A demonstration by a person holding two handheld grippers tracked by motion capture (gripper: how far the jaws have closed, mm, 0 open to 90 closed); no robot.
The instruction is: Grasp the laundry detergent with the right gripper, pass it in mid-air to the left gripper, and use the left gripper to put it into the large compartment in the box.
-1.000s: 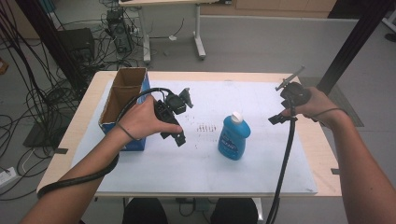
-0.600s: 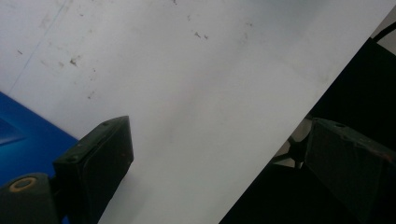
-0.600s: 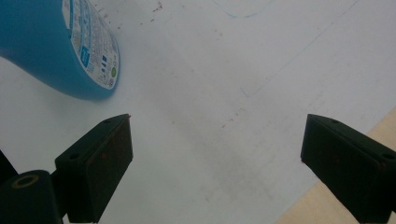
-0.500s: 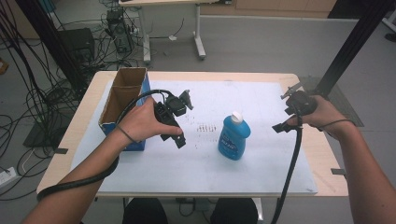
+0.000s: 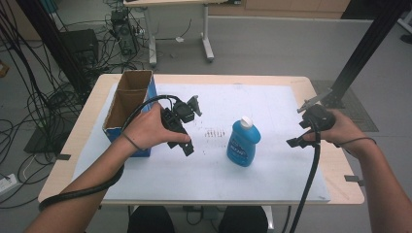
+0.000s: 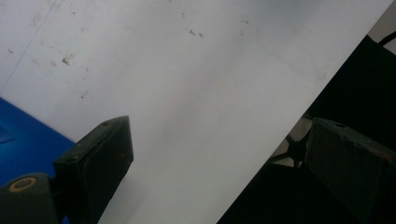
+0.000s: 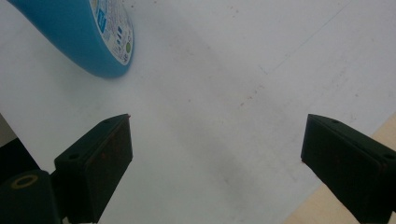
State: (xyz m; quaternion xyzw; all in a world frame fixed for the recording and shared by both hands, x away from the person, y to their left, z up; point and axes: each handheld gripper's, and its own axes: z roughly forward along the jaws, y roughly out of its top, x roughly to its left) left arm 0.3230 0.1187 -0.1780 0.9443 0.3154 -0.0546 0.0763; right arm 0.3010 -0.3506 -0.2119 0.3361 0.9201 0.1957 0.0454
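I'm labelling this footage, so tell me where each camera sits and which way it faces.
High view: above the person's side, looking forward and down at the table; both forearms, left gripper and right gripper show.
Left gripper view: rides that gripper, facing down at the white sheet; open fingers.
Right gripper view: rides that gripper, facing the sheet; open fingers.
High and right gripper views share the blue bottle.
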